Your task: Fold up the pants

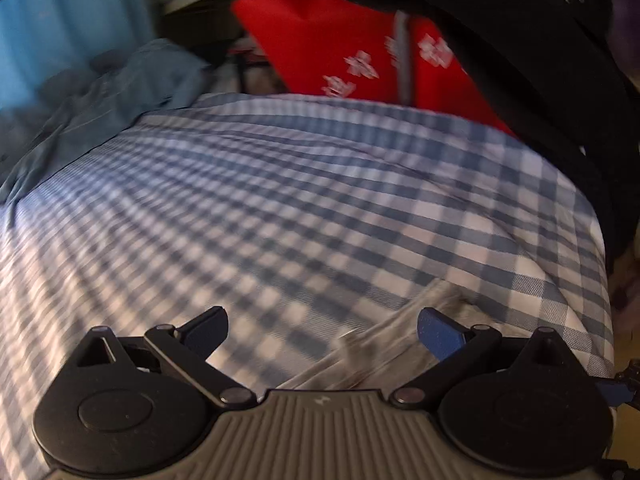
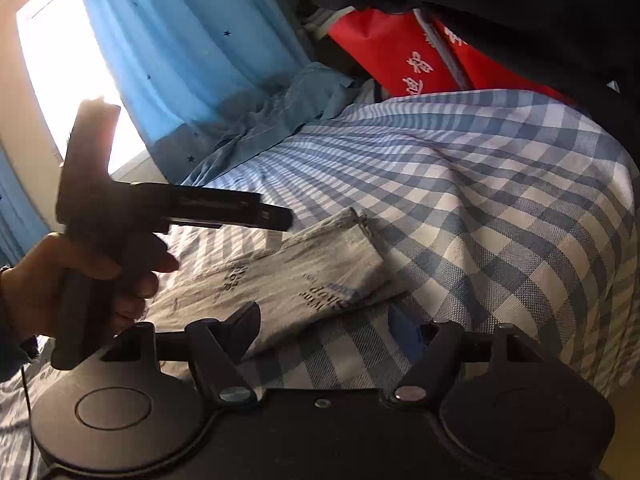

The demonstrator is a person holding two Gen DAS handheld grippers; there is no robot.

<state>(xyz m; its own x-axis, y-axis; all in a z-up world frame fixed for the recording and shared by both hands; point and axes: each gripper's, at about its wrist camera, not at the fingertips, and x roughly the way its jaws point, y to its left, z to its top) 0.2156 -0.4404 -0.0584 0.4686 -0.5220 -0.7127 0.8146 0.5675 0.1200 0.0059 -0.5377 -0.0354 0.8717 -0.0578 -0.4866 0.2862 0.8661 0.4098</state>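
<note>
Pants (image 2: 304,276): grey, printed, folded into a strip on the checked bed (image 2: 500,208), near edge. Right tongs (image 2: 324,320) apart, straddling the near hem, apparently not yet pinching. Left tongs (image 1: 322,330) apart, empty. Risk: closing may catch the bedsheet too, dragging the fold open.

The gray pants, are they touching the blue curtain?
Apart. The right wrist view shows the gray pants lying on the checked sheet, with open sheet between them and the blue curtain.
</note>
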